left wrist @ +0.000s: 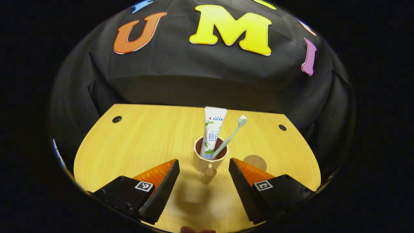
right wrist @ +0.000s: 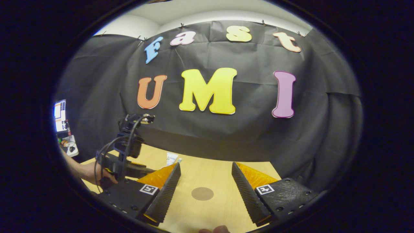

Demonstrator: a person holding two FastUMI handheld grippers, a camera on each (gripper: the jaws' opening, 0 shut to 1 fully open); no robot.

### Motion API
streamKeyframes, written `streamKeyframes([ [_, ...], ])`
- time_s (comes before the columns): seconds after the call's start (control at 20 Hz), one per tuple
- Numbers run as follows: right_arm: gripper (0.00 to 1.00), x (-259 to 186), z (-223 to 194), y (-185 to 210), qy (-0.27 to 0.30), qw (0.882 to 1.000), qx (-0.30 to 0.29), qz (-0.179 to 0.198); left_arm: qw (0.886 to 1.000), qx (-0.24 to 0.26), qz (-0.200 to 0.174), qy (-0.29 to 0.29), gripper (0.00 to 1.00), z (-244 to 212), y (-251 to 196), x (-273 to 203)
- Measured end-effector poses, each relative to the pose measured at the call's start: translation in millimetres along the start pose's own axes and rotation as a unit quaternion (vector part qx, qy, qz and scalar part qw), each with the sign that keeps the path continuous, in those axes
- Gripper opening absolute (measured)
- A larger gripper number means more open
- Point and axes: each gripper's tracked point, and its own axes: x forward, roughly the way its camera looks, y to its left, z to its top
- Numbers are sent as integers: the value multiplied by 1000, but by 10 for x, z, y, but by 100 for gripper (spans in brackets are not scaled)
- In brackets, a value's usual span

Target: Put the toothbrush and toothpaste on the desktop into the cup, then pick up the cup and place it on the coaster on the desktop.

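Standing upright in the beige cup (left wrist: 208, 163), the white toothpaste (left wrist: 212, 131) and the pale green toothbrush (left wrist: 229, 137) show that the first half of the task looks done. The toothpaste tube rises straight out of the cup, and the toothbrush leans to one side beside it with its bristled head uppermost. The cup rests on the wooden desktop (left wrist: 139, 142), its small handle pointing back toward the left gripper (left wrist: 204, 168). That gripper has its two black, orange-backed fingers spread wide, one on each side of the cup but apart from it, holding nothing. The round brown coaster (left wrist: 255, 161) lies flat on the desktop just beside the cup, partly hidden behind one finger of the left gripper, and it is bare. In the right gripper view, the right gripper (right wrist: 206, 173) also has its fingers spread wide and holds nothing; the coaster (right wrist: 202, 193) lies on the desktop between them, a little ahead. Off to one side in that view, the left gripper (right wrist: 129, 161) appears with cables trailing from it, held by a person's hand (right wrist: 92, 173), and the top of the toothpaste (right wrist: 171, 159) peeks out behind a finger. What seems left is to grasp the cup, lift it, and set it on the coaster.
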Motion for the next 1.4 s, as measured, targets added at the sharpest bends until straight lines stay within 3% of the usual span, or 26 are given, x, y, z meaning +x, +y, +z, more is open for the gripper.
streamKeyframes([
  [0.3,94,-96,120,2,-1,1000,-11,2,992,27,3,121,97,-314,-12,208],
  [0.4,94,-85,66,1,8,1000,-7,2,989,31,-1,146,100,-402,-37,240],
  [0.65,98,-64,-26,-29,28,1000,2,-5,983,30,-7,183,96,-502,-111,241],
  [0.95,95,-20,-67,-92,37,999,10,-12,980,31,-6,198,70,-546,-128,254],
  [1.2,95,-11,-83,-111,39,999,12,-12,979,33,-2,203,36,-538,-148,201],
  [1.4,96,-26,-110,-154,42,999,18,-14,978,32,9,206,29,-554,-133,214],
])
